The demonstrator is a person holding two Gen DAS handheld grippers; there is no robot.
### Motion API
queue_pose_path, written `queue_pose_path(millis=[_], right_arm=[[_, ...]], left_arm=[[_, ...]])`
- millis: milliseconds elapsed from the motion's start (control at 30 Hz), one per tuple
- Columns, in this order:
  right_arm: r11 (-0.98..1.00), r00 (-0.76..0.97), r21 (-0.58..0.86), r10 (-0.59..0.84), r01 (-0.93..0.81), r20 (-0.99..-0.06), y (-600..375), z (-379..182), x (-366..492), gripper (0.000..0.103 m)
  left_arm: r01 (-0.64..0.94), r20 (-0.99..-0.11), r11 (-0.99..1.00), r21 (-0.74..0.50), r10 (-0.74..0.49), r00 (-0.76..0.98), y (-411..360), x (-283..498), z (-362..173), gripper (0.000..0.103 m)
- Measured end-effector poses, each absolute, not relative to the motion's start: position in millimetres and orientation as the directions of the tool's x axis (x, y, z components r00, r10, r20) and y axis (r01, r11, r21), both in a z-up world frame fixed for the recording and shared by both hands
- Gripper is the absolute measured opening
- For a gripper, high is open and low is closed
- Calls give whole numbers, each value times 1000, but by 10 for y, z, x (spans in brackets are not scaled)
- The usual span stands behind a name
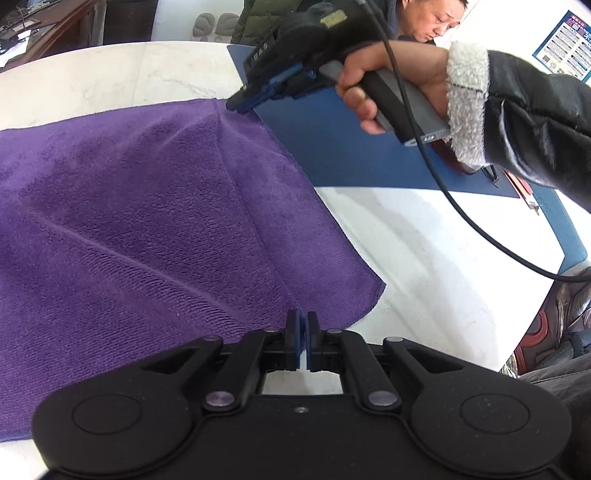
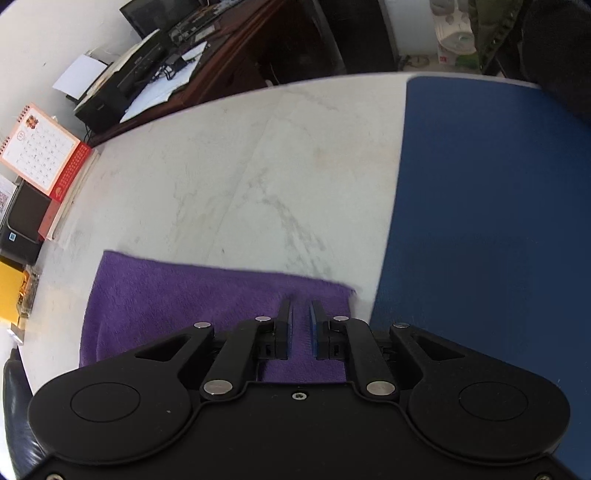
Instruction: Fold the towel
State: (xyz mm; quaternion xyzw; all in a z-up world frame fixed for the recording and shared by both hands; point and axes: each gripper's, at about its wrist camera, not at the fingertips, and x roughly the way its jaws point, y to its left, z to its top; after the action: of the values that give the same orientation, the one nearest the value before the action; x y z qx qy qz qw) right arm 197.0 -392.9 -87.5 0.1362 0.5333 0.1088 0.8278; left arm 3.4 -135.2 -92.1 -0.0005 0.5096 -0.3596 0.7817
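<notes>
A purple towel (image 1: 129, 221) lies spread on the white marble table (image 1: 110, 77). My left gripper (image 1: 303, 321) is shut on the towel's near right edge, pinching a ridge of cloth. My right gripper (image 1: 240, 103), seen in the left wrist view, grips the towel's far right corner at the edge of a blue mat (image 1: 332, 140). In the right wrist view the right gripper (image 2: 301, 308) has its fingers close together with purple towel (image 2: 184, 295) between them. Creases run between the two held points.
The blue mat (image 2: 480, 221) covers the table's right side. A desk calendar (image 2: 40, 155), a black box (image 2: 22, 221) and a yellow item (image 2: 9, 291) stand at the table's left edge. A man (image 1: 432, 18) sits across the table. A cable (image 1: 461, 214) hangs from the right gripper.
</notes>
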Motion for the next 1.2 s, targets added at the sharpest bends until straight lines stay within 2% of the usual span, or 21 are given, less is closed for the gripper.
queue_pose_path(millis=[100, 200, 367, 1100, 1200], right_arm=[[937, 415, 348, 333, -41, -847, -3969, -918, 1931, 2], [936, 406, 350, 336, -42, -850, -3955, -849, 1943, 8], [905, 385, 423, 406, -44, -829, -3810, -780, 2020, 8], [857, 385, 507, 438, 93, -812, -3811, -841, 2091, 8], [851, 391, 509, 428, 130, -815, -3912, -915, 2206, 12]], left_arm=[[560, -800, 742, -369, -560, 215, -1343, 41, -938, 3], [558, -798, 741, -374, -563, 214, -1342, 60, -942, 3], [561, -792, 734, -382, -573, 212, -1340, 77, -931, 3], [557, -779, 727, -401, -591, 210, -1171, 81, -816, 3], [557, -780, 727, -401, -590, 208, -1171, 72, -817, 3]])
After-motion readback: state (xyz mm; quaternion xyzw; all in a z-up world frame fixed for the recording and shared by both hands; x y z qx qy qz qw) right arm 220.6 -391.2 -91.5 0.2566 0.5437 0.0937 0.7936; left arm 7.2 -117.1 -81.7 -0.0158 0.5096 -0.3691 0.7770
